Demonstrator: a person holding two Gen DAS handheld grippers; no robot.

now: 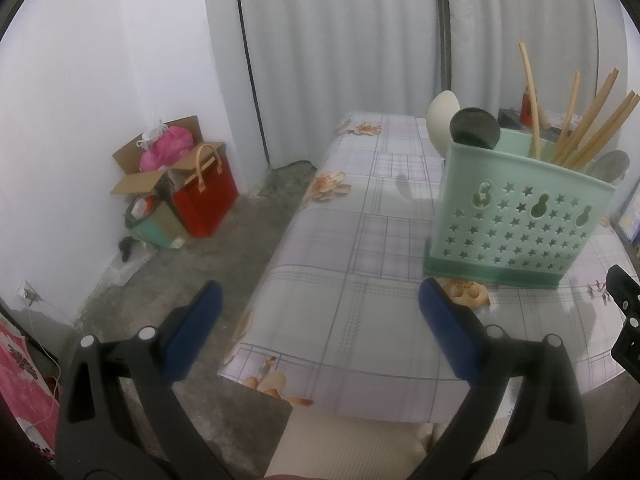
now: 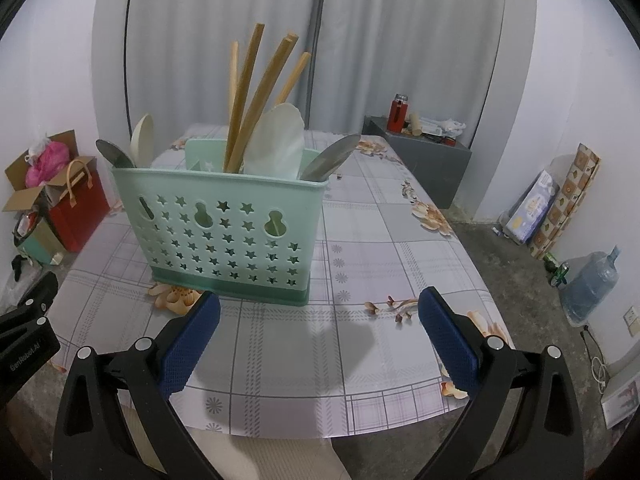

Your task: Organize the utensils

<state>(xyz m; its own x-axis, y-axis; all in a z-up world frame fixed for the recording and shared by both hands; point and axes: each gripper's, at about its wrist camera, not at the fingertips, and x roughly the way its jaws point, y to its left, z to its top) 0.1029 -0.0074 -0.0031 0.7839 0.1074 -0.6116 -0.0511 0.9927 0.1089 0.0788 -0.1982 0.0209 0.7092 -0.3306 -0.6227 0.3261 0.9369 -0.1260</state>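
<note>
A mint-green utensil holder (image 2: pixel 224 232) with star cut-outs stands upright on the flowered tablecloth (image 2: pixel 360 248). Wooden chopsticks (image 2: pixel 256 92), white spoons (image 2: pixel 276 140) and metal spoons (image 2: pixel 332 158) stick up out of it. In the left wrist view the same holder (image 1: pixel 516 224) is at the right, with chopsticks (image 1: pixel 592 128) and a dark metal spoon (image 1: pixel 474 128). My right gripper (image 2: pixel 320 312) is open and empty, just in front of the holder. My left gripper (image 1: pixel 320 304) is open and empty, over the table's left edge, to the left of the holder.
A red bag (image 1: pixel 206 196) and cardboard boxes (image 1: pixel 160 168) sit on the concrete floor at the left wall. A grey cabinet (image 2: pixel 428 160) with a red bottle (image 2: pixel 398 114) stands behind the table. A water jug (image 2: pixel 592 284) is on the floor right.
</note>
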